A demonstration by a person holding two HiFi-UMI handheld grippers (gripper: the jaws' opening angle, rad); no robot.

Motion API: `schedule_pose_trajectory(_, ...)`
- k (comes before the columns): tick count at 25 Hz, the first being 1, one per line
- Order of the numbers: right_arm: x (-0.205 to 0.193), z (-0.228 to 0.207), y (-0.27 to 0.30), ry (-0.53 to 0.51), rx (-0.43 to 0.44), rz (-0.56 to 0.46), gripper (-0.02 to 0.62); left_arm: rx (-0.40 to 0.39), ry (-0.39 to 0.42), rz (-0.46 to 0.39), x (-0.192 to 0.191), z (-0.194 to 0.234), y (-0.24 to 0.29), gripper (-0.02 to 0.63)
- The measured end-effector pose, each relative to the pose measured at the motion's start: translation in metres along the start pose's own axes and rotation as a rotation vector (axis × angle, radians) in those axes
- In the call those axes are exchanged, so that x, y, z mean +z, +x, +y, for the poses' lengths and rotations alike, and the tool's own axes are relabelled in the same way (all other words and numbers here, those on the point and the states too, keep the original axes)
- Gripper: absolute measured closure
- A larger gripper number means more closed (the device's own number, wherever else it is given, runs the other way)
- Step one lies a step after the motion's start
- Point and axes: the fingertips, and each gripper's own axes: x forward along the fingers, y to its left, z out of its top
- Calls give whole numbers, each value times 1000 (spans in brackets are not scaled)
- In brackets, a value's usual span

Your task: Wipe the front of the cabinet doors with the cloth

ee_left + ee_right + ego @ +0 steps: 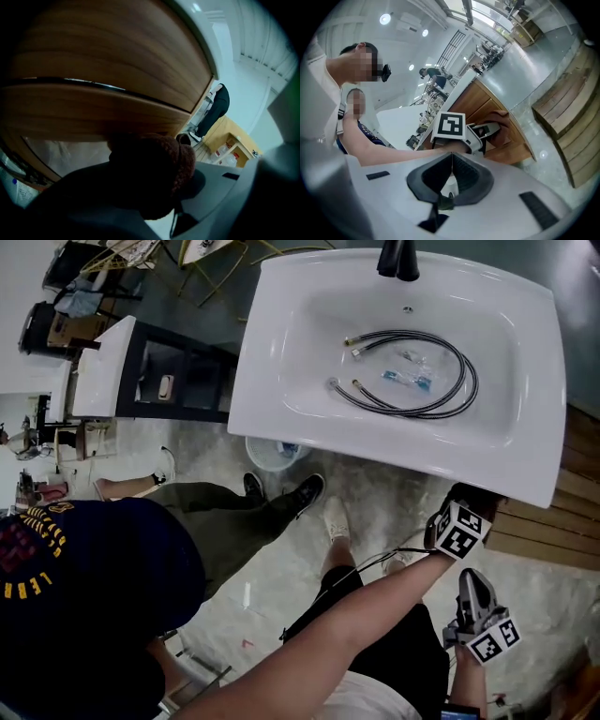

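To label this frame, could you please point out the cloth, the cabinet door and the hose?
cloth [164,164]: left gripper view, fuzzy brown middle.
cabinet door [108,47]: left gripper view, wooden front panel.
hose [469,381]: head view, loop's right bend.

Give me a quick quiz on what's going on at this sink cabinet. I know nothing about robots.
1. Which holds the cloth? A) the left gripper B) the right gripper C) a bare hand
2. True or false: the right gripper has its jaws together, with nothing between them.
3. Fill in: two black ____ lie in the sink.

Key: 1 A. 2 True. 3 hoses.
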Motion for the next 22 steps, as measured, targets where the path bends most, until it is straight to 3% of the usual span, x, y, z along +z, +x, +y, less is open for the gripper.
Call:
schedule_pose_trajectory(5, 0, 13, 7, -16, 8, 24, 581, 103, -3, -14, -3, 43, -40, 448)
schedule_pose_trajectory(10, 1, 33, 30, -37, 35, 33, 581, 248, -142, -26, -12, 120, -90, 448)
schedule_pose_trajectory(18, -28, 63, 65, -57, 49, 89, 581, 257, -353, -46, -29, 170, -136, 454)
schedule_pose_trajectory(22, -45, 80, 88, -54, 58, 96, 581, 273, -360, -72, -33, 209, -159, 454)
